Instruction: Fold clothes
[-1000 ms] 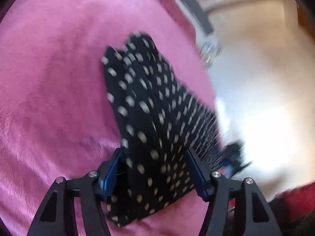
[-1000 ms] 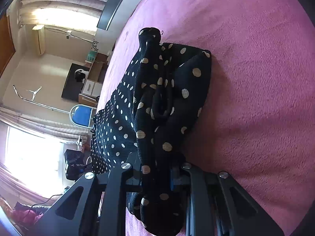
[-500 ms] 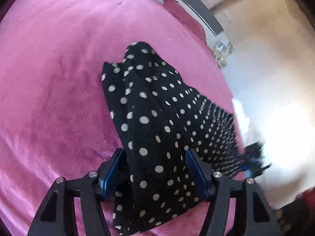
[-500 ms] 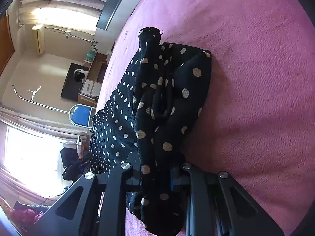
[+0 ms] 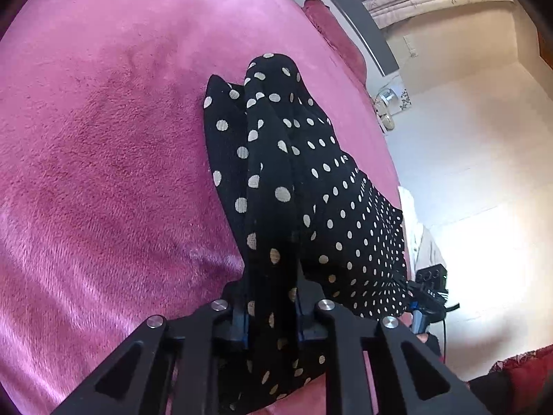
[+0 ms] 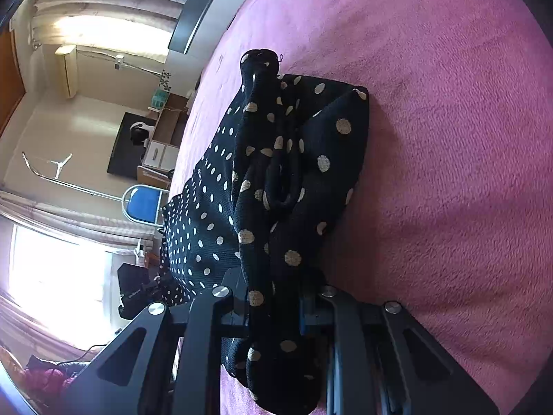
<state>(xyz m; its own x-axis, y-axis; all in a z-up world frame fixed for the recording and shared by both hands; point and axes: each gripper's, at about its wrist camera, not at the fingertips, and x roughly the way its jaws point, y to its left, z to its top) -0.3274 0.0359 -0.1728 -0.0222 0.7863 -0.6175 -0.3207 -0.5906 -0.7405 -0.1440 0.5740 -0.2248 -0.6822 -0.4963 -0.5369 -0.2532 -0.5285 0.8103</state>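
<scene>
Both the closing left hand-held gripper [image 5: 271, 314] and right hand-held gripper [image 6: 274, 311] clamp the polka-dot garment [image 5: 311, 186].

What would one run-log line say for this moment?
left tool: closing on polka-dot garment | right tool: shut on garment | surface: pink blanket

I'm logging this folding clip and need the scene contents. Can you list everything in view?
polka-dot garment: one, black with cream dots, bunched on the blanket, gripped at both ends
blanket: one, pink plush, under the garment
chair: one, blue, background by the curtains
curtains: pale, at the windows
left gripper: black, jaws closing, fabric pinched between them
right gripper: black, shut on the garment
</scene>
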